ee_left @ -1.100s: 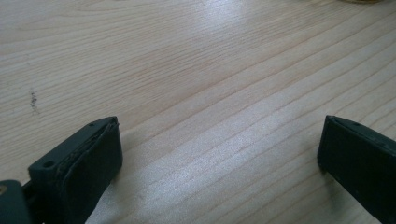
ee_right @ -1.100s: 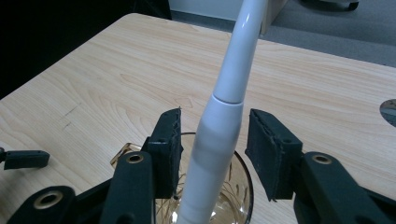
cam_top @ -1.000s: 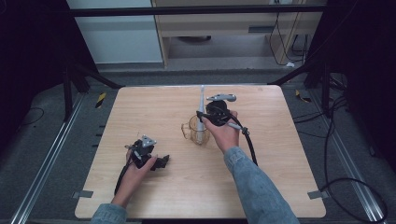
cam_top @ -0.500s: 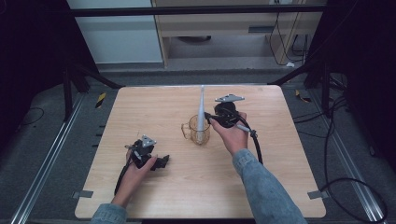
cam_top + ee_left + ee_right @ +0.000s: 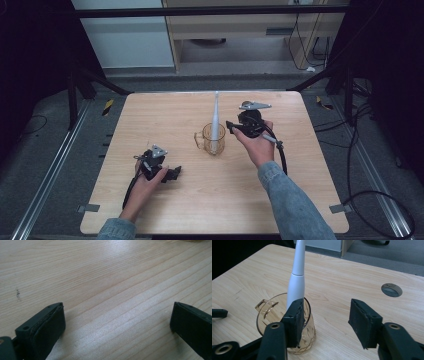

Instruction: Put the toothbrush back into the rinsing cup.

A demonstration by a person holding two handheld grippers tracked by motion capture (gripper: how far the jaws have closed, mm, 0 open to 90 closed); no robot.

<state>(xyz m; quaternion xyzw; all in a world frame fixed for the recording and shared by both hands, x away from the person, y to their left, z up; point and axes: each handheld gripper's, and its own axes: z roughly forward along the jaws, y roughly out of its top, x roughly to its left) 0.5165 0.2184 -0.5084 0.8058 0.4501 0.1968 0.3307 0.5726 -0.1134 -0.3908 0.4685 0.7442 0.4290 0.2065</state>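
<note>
At the center of the high view, a white electric toothbrush (image 5: 215,117) stands upright in an amber glass mug (image 5: 212,140) on the wooden table (image 5: 150,120). The right gripper (image 5: 231,125) sits just right of the mug, its jaws having just been opening and now released with nothing between them. At lower left of the frame, the left gripper (image 5: 175,173) rests on the tabletop, jaws spread wide over bare wood.

A light wooden worktop (image 5: 165,115) stands on grey carpeted floor (image 5: 45,165), with metal rails (image 5: 47,175) running along both sides. Behind it sit a white cabinet (image 5: 125,40) and a pale wooden shelf unit (image 5: 235,30). Black cables (image 5: 370,200) trail at right.
</note>
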